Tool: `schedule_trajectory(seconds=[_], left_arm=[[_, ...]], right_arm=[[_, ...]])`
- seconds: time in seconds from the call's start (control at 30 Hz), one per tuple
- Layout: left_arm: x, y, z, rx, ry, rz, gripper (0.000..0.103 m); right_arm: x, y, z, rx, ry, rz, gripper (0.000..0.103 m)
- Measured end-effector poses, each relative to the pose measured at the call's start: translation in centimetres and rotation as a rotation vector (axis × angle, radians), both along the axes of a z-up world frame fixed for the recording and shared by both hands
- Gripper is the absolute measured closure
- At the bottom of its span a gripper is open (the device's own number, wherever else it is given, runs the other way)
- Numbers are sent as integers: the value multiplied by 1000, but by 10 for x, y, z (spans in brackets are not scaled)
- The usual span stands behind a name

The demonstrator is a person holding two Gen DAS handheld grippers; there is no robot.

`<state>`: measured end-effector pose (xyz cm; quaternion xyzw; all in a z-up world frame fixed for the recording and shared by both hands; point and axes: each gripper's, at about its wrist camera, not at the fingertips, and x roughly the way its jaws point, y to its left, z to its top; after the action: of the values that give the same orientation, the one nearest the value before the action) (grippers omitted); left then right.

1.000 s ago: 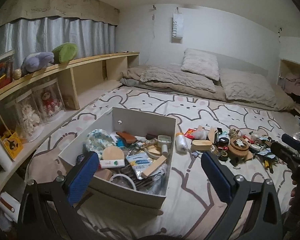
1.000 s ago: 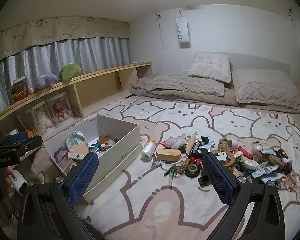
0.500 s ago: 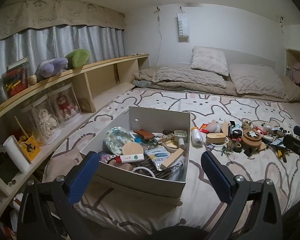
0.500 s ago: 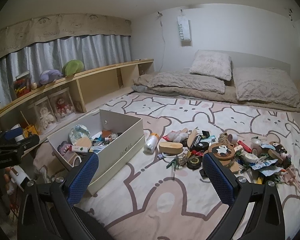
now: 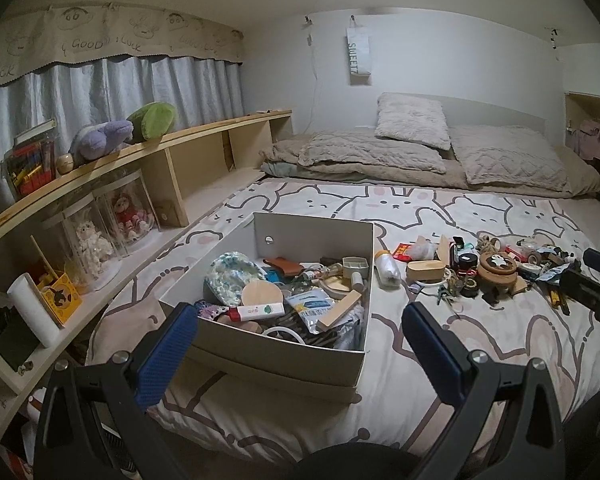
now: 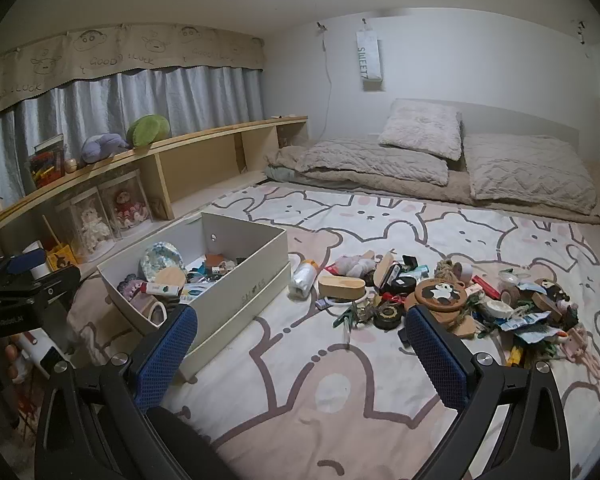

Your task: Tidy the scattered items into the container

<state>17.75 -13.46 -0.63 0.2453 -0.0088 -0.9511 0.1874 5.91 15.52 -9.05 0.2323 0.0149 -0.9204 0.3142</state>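
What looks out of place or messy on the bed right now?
A heap of small items lies scattered over the bedsheet to the right of the white box, not in it. A white bottle lies on its side just outside the box wall. Both grippers are open and empty.

From my feeds there's not much to read. The curtain valance [image 6: 120, 60] over the window has "GOOD LUCK" scrawled along it between cartoon faces, and it repeats further left. The white paper bag [image 6: 368, 60] hanging on the back wall reads "SWEET" running down it, as best I can make out. The side of the white box [image 6: 256, 292] on the bed says "SHOES" in faint letters. The left tool's black body [image 6: 12, 316] has small white print starting "Gen", the rest too tiny for me.
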Motion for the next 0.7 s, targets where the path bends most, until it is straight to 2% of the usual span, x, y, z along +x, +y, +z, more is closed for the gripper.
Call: schedule_trajectory(seconds=[0.7], left_arm=[[2,5,1,-6,5,-1,0]], right_arm=[[6,2,-2,1,-3,2,0]])
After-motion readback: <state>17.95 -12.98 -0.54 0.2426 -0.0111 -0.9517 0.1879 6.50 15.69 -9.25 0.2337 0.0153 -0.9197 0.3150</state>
